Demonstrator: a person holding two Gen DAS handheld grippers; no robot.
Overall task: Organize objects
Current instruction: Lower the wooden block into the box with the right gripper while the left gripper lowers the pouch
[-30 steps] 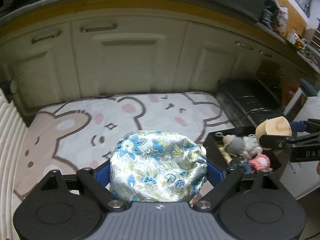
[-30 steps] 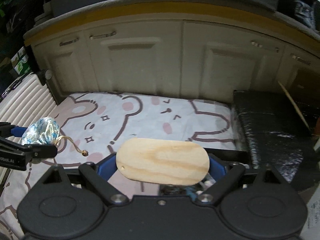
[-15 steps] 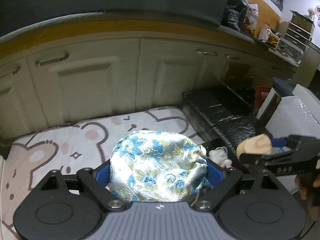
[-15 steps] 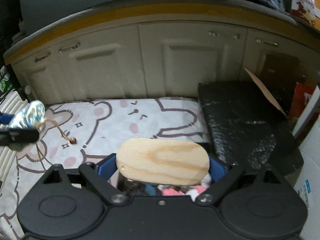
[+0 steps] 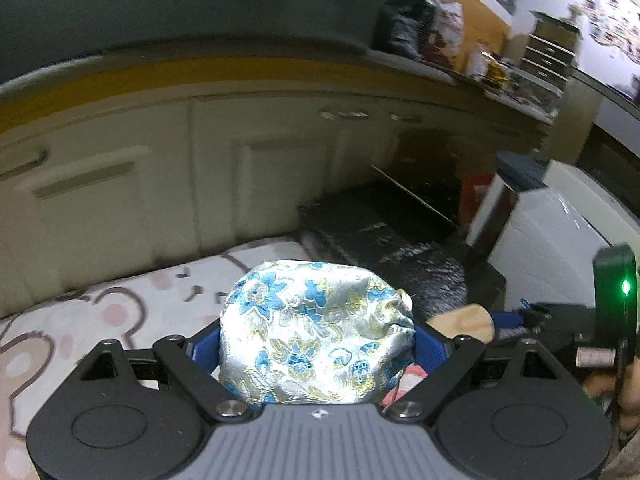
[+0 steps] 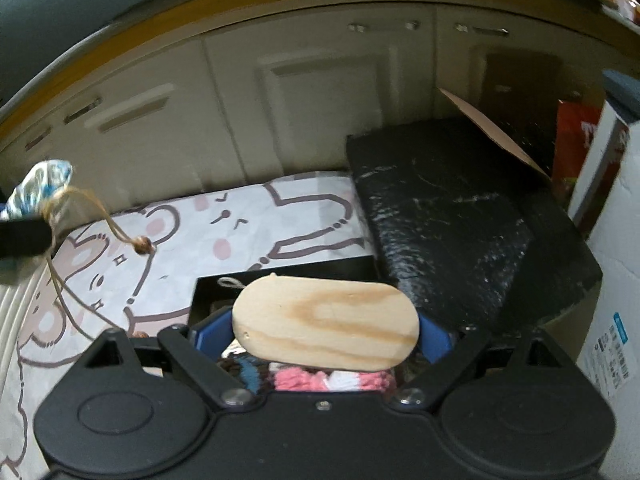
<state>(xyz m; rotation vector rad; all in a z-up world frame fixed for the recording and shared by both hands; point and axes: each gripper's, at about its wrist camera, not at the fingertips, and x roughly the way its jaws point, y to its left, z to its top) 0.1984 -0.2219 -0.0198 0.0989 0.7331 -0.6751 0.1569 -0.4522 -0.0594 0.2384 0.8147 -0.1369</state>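
Note:
My left gripper is shut on a silver brocade pouch with blue and gold flowers, held above the bear-print mat. From the right wrist view the pouch hangs at the far left, its cord and brown bead dangling. My right gripper is shut on an oval pale wooden board, which shows as a tan edge in the left wrist view. Under the board sits a black box holding knitted pink, white and blue items.
Cream cabinet doors close off the back. A black wrapped block lies right of the mat, with a cardboard flap behind it. White boxes stand at the far right, a ribbed white panel at the left.
Both grippers swung to the right with their loads still held. The right gripper sank toward the black box, whose knitted items now show under the board. The pouch rose a little.

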